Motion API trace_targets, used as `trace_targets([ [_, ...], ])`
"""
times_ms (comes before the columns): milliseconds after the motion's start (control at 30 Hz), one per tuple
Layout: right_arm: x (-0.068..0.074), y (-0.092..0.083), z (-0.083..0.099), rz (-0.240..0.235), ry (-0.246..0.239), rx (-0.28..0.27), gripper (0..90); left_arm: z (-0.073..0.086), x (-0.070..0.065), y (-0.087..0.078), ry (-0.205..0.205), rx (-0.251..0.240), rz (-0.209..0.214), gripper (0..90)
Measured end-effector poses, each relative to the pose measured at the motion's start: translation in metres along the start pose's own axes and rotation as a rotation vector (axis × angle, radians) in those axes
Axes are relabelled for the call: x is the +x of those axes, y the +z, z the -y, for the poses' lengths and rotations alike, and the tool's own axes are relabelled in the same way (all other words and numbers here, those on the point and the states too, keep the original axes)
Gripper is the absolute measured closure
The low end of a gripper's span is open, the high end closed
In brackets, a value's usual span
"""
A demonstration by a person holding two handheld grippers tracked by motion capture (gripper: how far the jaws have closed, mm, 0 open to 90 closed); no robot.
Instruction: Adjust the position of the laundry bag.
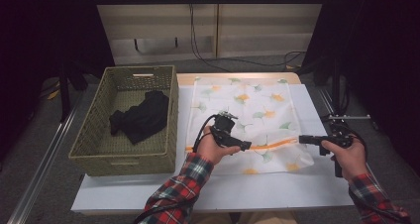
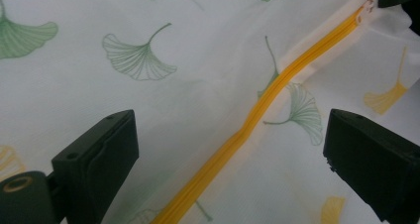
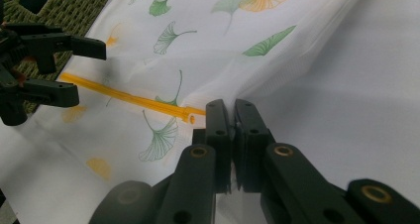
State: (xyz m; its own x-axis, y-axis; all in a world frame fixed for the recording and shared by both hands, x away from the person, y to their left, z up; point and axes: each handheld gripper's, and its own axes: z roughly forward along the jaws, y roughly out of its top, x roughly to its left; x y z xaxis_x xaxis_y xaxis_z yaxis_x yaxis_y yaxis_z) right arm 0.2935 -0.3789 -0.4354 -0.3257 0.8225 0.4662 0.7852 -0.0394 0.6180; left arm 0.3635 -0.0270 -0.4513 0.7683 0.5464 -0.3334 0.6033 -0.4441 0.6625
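Observation:
A white fabric bag [image 1: 247, 107] printed with green and orange ginkgo leaves lies flat on the table. An orange zipper [image 1: 270, 145] runs along its near edge. My left gripper [image 1: 246, 145] is open just above the zipper [image 2: 277, 85], one jaw on each side of it and touching nothing. My right gripper [image 1: 301, 139] is shut on the bag's fabric by the right end of the zipper [image 3: 129, 97]; its jaws [image 3: 230, 110] pinch the cloth into a raised fold. The left gripper [image 3: 84, 68] is also seen in the right gripper view.
A woven basket [image 1: 99, 135] stands left of the bag, and a black garment [image 1: 141, 117] lies inside it. A white sheet [image 1: 247, 189] covers the table, bare in front of the bag. Cables trail on the floor beyond the table's far edge.

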Motion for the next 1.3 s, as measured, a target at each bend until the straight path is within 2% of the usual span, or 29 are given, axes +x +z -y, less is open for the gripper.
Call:
trace_targets([
  [67, 0.0, 0.0, -0.001, -0.004, 0.001, 0.002, 86.7, -0.001, -0.002, 0.002, 0.015, 0.003, -0.006, 8.5],
  [133, 0.0, 0.001, -0.001, -0.006, -0.003, -0.001, 86.7, -0.003, -0.004, 0.004, 0.036, 0.012, 0.008, 10.5],
  [167, 0.0, 0.001, -0.001, -0.008, -0.005, 0.001, 86.7, -0.003, -0.005, 0.006, 0.032, 0.012, 0.016, 11.2],
  [233, 0.0, 0.002, -0.002, -0.011, -0.008, -0.001, 86.6, -0.005, -0.007, 0.007, 0.062, 0.029, 0.011, 13.3],
  [267, 0.001, 0.002, -0.002, -0.011, -0.009, -0.001, 86.6, -0.006, -0.008, 0.009, 0.068, 0.018, 0.015, 14.4],
  [433, 0.002, 0.002, -0.003, -0.014, -0.01, -0.002, 86.7, -0.011, -0.015, 0.013, 0.078, 0.028, 0.024, 19.9],
  [467, 0.002, 0.003, -0.003, -0.014, -0.009, -0.002, 86.6, -0.012, -0.017, 0.015, 0.069, 0.017, 0.04, 20.7],
  [533, 0.002, 0.003, -0.004, -0.016, -0.015, -0.005, 86.6, -0.015, -0.019, 0.016, 0.087, 0.026, 0.066, 25.9],
  [600, 0.002, 0.004, -0.004, -0.015, -0.017, -0.005, 86.7, -0.015, -0.022, 0.018, 0.081, 0.009, 0.07, 26.7],
  [667, 0.002, 0.004, -0.004, -0.017, -0.017, -0.003, 86.6, -0.017, -0.025, 0.021, 0.103, 0.007, 0.088, 27.6],
  [767, 0.002, 0.005, -0.004, -0.021, -0.015, -0.006, 86.6, -0.02, -0.027, 0.024, 0.091, 0.017, 0.098, 27.7],
  [800, 0.003, 0.004, -0.004, -0.021, -0.012, -0.006, 86.6, -0.02, -0.028, 0.026, 0.076, 0.0, 0.109, 28.3],
  [867, 0.003, 0.005, -0.004, -0.022, -0.023, -0.009, 86.6, -0.021, -0.03, 0.027, 0.093, 0.013, 0.122, 33.5],
  [967, 0.003, 0.005, -0.004, -0.026, -0.017, -0.004, 86.6, -0.022, -0.034, 0.031, 0.077, 0.0, 0.125, 35.2],
  [1067, 0.003, 0.005, -0.004, -0.029, -0.014, -0.005, 86.6, -0.026, -0.036, 0.032, 0.093, 0.014, 0.113, 38.4],
  [1167, 0.002, 0.006, -0.005, -0.028, -0.024, -0.007, 86.6, -0.028, -0.04, 0.035, 0.093, 0.013, 0.136, 41.5],
  [1233, 0.002, 0.007, -0.005, -0.032, -0.024, -0.007, 86.6, -0.029, -0.042, 0.037, 0.103, 0.014, 0.127, 44.5],
  [1300, 0.002, 0.006, -0.005, -0.032, -0.024, -0.008, 86.6, -0.03, -0.045, 0.04, 0.109, 0.017, 0.139, 48.5],
])
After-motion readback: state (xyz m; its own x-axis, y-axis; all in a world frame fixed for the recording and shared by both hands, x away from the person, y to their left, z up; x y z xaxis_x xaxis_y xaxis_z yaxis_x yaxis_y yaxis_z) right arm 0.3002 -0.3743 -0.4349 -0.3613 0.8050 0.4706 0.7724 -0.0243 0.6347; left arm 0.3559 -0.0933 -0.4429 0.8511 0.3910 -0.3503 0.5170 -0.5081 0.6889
